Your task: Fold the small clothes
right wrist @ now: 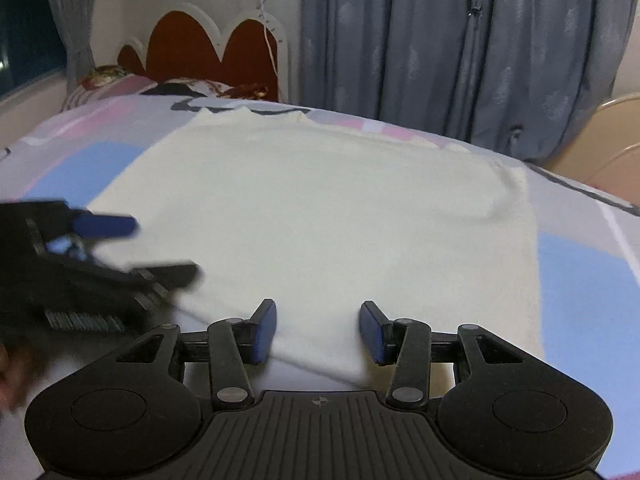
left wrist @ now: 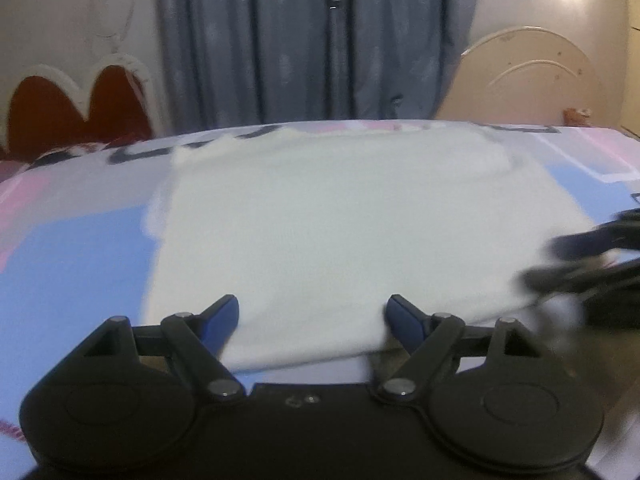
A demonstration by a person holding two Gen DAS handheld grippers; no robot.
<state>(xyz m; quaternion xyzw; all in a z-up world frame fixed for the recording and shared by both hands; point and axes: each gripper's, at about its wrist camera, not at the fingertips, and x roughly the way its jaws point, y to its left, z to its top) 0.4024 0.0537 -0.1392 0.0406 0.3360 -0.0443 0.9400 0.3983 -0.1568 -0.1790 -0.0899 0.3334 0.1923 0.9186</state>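
Left gripper [left wrist: 312, 316]: jaws spread, straddling the near hem of the white garment [left wrist: 352, 232], nothing pinched. Right gripper [right wrist: 318, 330]: jaws likewise spread over the same hem. Garment lies flat, partly folded, on the pink-and-blue bedsheet [right wrist: 584, 296]. Grey curtains [left wrist: 304, 40] hang behind.
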